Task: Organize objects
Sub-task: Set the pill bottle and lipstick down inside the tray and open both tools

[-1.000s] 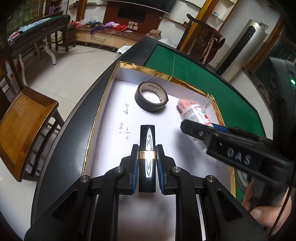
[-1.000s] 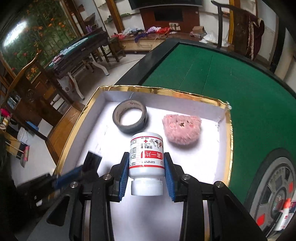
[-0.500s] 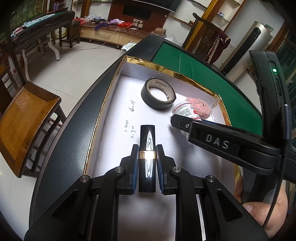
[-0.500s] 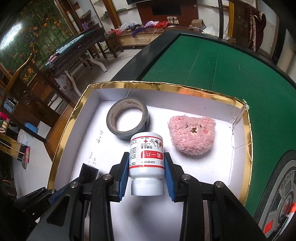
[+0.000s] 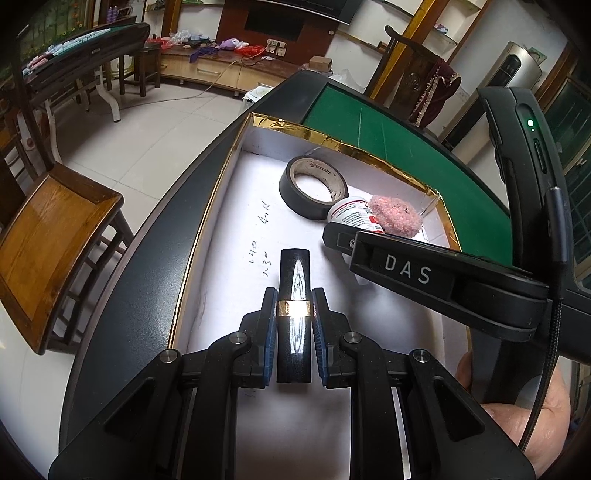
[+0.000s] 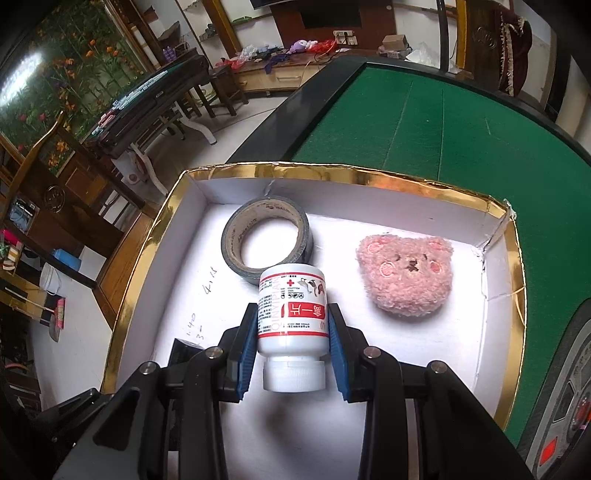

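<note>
while both loads hang over the white box | left hand-held gripper clamped on black tube, long axis pointing far | right hand-held gripper clamped on pill bottle, cap nearest, tape roll just beyond, plush bear to its right

Noting green felt table top filling the right side, dark raised rim running round it. Seeing wooden chair standing on pale floor tiles just beside that rim. Logging second games table sitting farther back, rows of small tiles lying on it. Spotting low wooden cabinet running along far wall under a dark television, cloths and a purple soft toy cluttering its top. Marking tall silver air conditioner standing in the corner, dark chair wearing a maroon cloth near it. Catching flowered wall panel, blue tub and white bucket sitting at left edge.
</note>
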### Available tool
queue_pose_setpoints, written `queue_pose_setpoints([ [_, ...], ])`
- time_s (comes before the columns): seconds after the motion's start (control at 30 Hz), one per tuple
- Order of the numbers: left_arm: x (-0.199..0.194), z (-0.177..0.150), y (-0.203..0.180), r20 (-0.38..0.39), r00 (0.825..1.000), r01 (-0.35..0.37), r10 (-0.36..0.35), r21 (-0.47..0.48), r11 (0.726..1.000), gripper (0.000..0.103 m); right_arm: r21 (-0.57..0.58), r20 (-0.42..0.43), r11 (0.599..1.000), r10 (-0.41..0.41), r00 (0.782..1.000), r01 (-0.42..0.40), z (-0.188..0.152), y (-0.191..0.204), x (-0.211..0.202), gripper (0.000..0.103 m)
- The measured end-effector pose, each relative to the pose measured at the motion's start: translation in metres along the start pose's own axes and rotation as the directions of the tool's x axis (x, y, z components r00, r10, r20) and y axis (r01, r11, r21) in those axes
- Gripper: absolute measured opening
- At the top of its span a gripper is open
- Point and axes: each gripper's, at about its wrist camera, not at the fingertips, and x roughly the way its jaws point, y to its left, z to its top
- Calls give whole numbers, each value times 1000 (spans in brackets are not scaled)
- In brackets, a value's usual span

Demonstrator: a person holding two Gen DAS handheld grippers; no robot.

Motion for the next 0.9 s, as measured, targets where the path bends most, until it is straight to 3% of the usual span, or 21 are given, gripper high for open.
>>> queue_pose_setpoints([
  [0.9, -10, 4, 6, 12, 999, 39, -38, -44, 998, 18, 45, -12, 998, 37, 999, -36, 0, -7, -5, 36],
])
